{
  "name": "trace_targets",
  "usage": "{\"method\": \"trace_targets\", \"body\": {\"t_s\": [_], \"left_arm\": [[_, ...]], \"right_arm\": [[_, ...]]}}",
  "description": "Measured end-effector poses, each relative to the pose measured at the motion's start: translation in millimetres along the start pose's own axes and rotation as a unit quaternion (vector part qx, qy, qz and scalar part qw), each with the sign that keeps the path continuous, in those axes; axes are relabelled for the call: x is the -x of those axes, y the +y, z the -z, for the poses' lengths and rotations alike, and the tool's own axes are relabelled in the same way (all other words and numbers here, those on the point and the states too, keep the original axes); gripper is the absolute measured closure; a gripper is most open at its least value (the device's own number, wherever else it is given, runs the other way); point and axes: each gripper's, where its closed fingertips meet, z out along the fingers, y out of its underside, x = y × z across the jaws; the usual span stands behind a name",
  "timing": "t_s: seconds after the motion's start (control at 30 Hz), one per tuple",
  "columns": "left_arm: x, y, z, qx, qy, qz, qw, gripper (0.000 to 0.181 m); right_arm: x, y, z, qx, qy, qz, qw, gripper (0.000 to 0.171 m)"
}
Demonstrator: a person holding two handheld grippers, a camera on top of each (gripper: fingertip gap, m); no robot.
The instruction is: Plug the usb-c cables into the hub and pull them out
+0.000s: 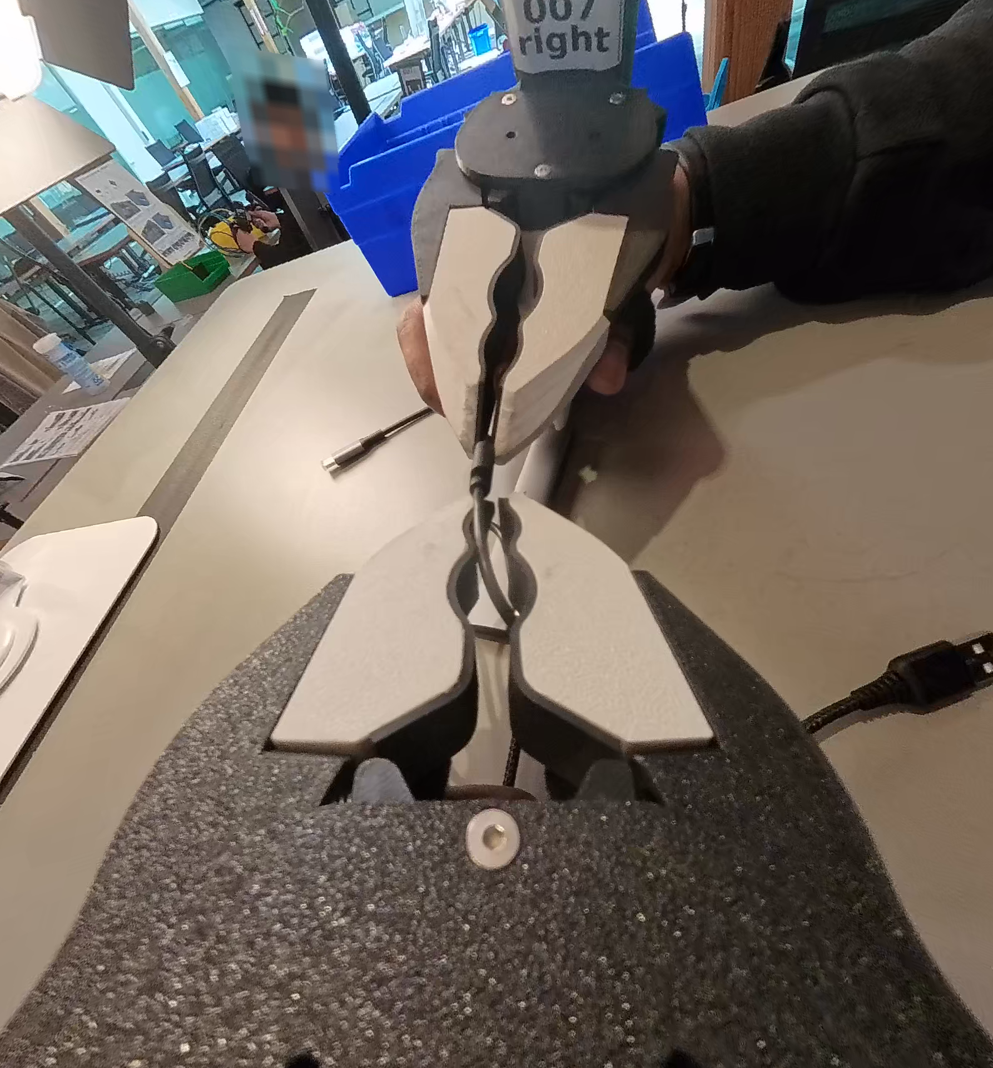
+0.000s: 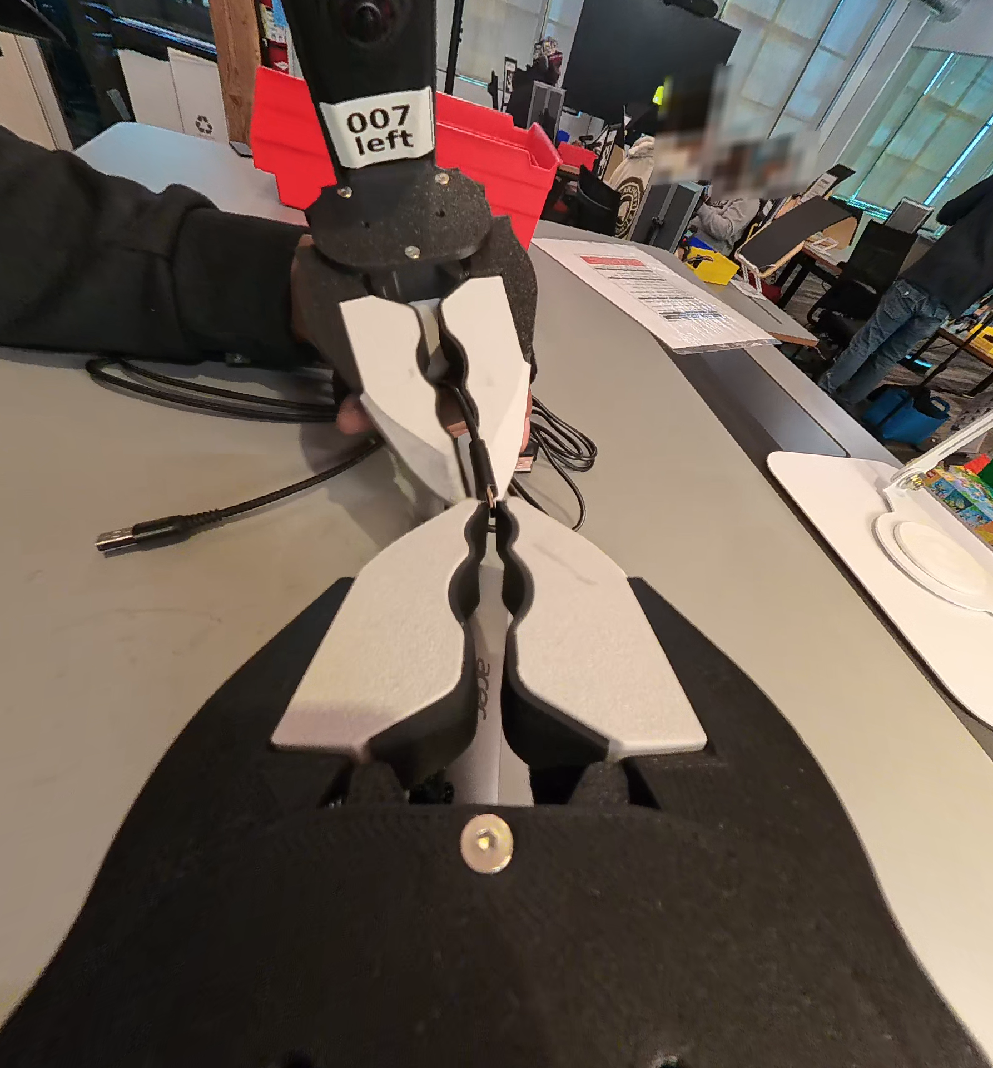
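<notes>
In the right wrist view my right gripper (image 2: 491,508) is shut on a slim silver hub (image 2: 491,647) that lies lengthwise between its fingers. My left gripper (image 2: 477,491) faces it tip to tip and is shut on a black USB-C cable (image 2: 478,456). The cable's metal plug tip meets the hub's end at my right fingertips; I cannot tell whether it is seated. In the left wrist view my left gripper (image 1: 491,505) holds the looped cable (image 1: 485,572), and its plug (image 1: 480,462) reaches the tips of my right gripper (image 1: 485,451).
A second cable with a silver plug (image 1: 350,453) lies on the grey table. A braided USB-A cable (image 1: 945,664) also lies there and shows in the right wrist view (image 2: 119,537). Coiled black cables (image 2: 563,445), a blue bin (image 1: 396,173), a red bin (image 2: 482,156), a white board (image 2: 887,549). Both grippers' tips are close together, under 4 cm apart.
</notes>
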Motion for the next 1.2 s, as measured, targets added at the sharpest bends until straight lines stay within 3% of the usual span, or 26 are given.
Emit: {"method": "trace_targets", "body": {"t_s": [0.83, 1.2], "left_arm": [[8.4, 6.6, -1.9, 0.019, -0.034, -0.012, 0.999, 0.175], [27.1, -3.8, 14.7, -0.035, -0.054, 0.054, 0.996, 0.176]], "right_arm": [[-6.0, 10.6, -5.0, 0.038, 0.029, 0.011, 0.999, 0.168], [-30.5, 12.1, 3.8, 0.029, 0.065, -0.081, 0.994, 0.166]]}}
